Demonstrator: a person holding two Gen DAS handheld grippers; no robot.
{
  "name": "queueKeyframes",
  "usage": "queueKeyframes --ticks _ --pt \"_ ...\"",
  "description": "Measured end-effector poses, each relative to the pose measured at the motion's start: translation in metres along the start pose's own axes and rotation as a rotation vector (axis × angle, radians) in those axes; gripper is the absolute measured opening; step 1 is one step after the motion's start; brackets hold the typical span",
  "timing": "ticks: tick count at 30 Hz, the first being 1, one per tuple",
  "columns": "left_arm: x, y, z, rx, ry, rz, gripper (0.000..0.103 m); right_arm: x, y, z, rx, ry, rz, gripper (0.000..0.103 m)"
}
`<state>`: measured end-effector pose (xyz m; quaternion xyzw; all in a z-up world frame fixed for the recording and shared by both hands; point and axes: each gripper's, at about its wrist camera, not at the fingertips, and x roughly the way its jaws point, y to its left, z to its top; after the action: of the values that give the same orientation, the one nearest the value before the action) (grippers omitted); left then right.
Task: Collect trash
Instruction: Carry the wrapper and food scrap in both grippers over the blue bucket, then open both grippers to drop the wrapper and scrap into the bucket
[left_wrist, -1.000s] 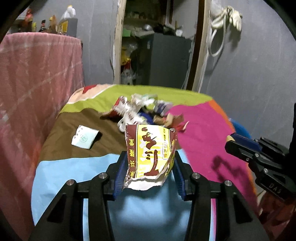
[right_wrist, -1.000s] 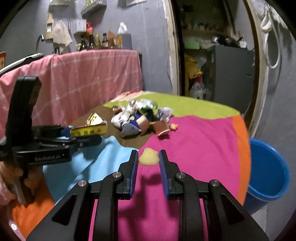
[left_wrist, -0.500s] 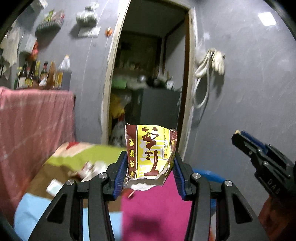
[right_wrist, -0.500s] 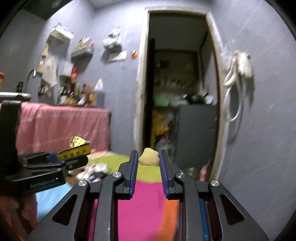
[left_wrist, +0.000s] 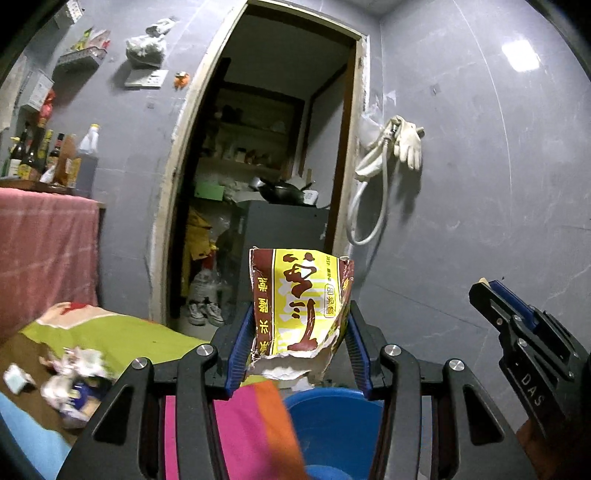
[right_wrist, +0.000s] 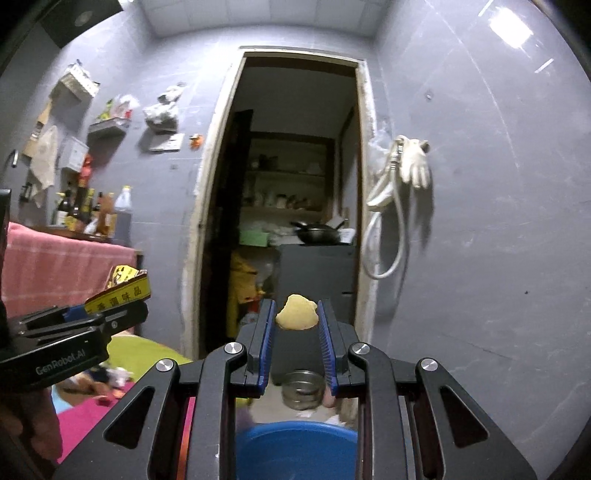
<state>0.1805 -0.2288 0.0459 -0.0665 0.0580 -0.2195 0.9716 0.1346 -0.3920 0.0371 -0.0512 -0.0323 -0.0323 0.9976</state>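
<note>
- Grey walls and an open doorway (right_wrist: 295, 206) fill the background, with a white glove (left_wrist: 408, 144) hanging on the wall to the right of the frame.
- Left gripper (left_wrist: 295, 350) is clenched on a torn red-and-yellow snack wrapper (left_wrist: 299, 310), which stands upright between the blue pads, held in the air.
- Right gripper (right_wrist: 296, 332) is pinched tight on a small yellow scrap (right_wrist: 296, 312), maybe peel or a crumpled bit of food; I can't tell which from here.
- Below both grippers sits the blue bucket (right_wrist: 295, 446), its rim showing under the fingers in each wrist view, so both pieces look close to being over it.
- Neither piece is dropped yet; letting go over the bucket seems to be the step in hand.
- Plenty is left: a heap of wrappers (left_wrist: 77, 376) lies on the patchwork tablecloth (left_wrist: 122, 332) off to the left, blurred, so I can't count the pieces.
- I'd judge the job partly done at best, with more trips to that heap needed after these two go in.
</note>
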Motion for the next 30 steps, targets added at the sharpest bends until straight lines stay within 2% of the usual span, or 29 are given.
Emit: queueKeyframes --ticks 4,9,15,26,30 --pt "0.026 -0.011 -0.010 -0.003 0.022 0.001 0.042 0.010 -0.014 -0.014 -0.002 0.002 -0.027 0.021" --pt "0.052 -0.018 -0.026 -0.010 0.060 0.022 0.042 0.023 -0.029 -0.031 0.028 0.045 -0.053 0.021" --pt "0.077 -0.019 -0.043 -0.015 0.122 0.011 0.042 0.036 -0.038 -0.044 0.050 0.097 -0.052 0.021" --pt "0.118 -0.014 -0.070 -0.032 0.297 -0.035 0.043 0.066 -0.053 -0.071 0.117 0.229 -0.034 0.022" --pt "0.121 -0.010 -0.076 -0.048 0.333 -0.048 0.055 0.070 -0.057 -0.074 0.138 0.253 -0.029 0.025"
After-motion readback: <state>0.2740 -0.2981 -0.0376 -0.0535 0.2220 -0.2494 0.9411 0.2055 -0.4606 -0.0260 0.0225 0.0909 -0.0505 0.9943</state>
